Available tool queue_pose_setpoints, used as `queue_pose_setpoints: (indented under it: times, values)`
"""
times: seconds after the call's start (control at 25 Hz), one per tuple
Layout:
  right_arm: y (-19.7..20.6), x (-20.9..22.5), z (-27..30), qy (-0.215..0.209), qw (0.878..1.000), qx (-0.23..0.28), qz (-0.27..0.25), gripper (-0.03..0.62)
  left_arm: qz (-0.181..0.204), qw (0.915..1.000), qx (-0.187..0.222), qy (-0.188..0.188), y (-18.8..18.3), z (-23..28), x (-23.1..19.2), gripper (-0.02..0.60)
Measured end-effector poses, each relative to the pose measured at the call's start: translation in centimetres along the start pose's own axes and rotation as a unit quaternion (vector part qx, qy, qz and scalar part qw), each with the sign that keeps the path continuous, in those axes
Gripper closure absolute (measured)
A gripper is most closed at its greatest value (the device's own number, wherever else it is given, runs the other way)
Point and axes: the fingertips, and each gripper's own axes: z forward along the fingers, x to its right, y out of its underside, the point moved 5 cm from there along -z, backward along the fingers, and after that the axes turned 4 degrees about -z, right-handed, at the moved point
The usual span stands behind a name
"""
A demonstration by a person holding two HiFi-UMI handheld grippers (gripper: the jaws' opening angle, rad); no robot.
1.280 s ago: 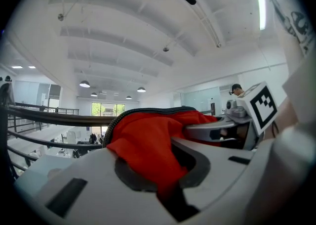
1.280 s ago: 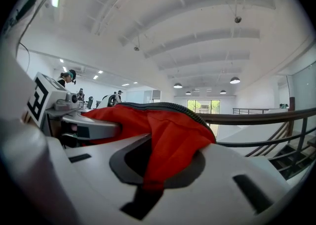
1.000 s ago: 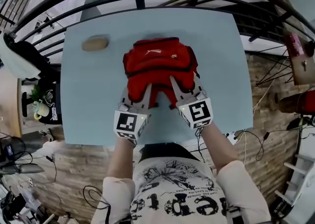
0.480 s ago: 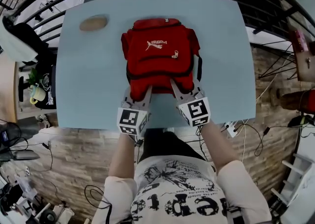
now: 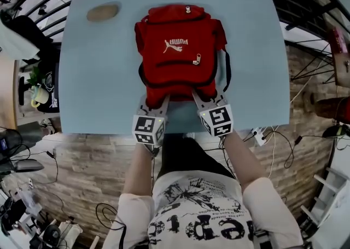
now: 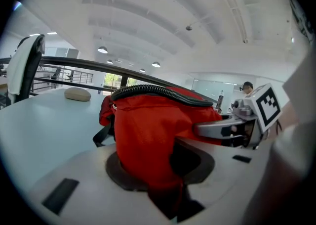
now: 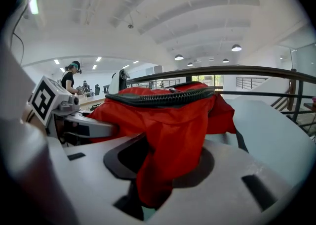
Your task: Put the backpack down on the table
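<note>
The red backpack (image 5: 178, 51) lies flat on the pale blue table (image 5: 93, 84), logo side up, its bottom edge toward me. My left gripper (image 5: 156, 103) and right gripper (image 5: 206, 99) are at that near edge, side by side. In the left gripper view, red backpack (image 6: 153, 135) fabric runs between the jaws of the left gripper (image 6: 163, 179), which are opening. In the right gripper view, a fold of the backpack (image 7: 173, 120) hangs loosely between the opening jaws of the right gripper (image 7: 163, 174), with a gap showing beside it.
A tan oval object (image 5: 104, 11) rests at the table's far left corner. Black curved railings (image 5: 33, 18) ring the table's far side. A brick-faced floor, cables and a power strip (image 5: 258, 135) sit below the near edge.
The backpack has come down from a bunched, lifted pose and spread flat on the table. Both grippers sank with it toward the near edge, and their jaws have loosened.
</note>
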Motion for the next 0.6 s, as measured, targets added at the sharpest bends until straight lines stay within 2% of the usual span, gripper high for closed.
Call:
queue_pose_setpoints:
  times: [0.2,0.4,0.6]
  values:
    - [2.1,0.2,0.0,0.011,1.0,-0.017,0.008,0.402,-0.007,0.9993,0.018,-0.032,1.3,-0.1,-0.4,0.415]
    - [3.2,0.0,-0.4,0.016,0.999,-0.033,0.012,0.306,-0.005,0.9966,0.033,-0.075,1.8,-1.1,-1.0,0.294]
    - [2.0,-0.2,-2.2,0.031,0.999,-0.018,0.004,0.276,-0.026,0.9934,0.059,-0.094,0.4,-2.7,-0.6,0.272]
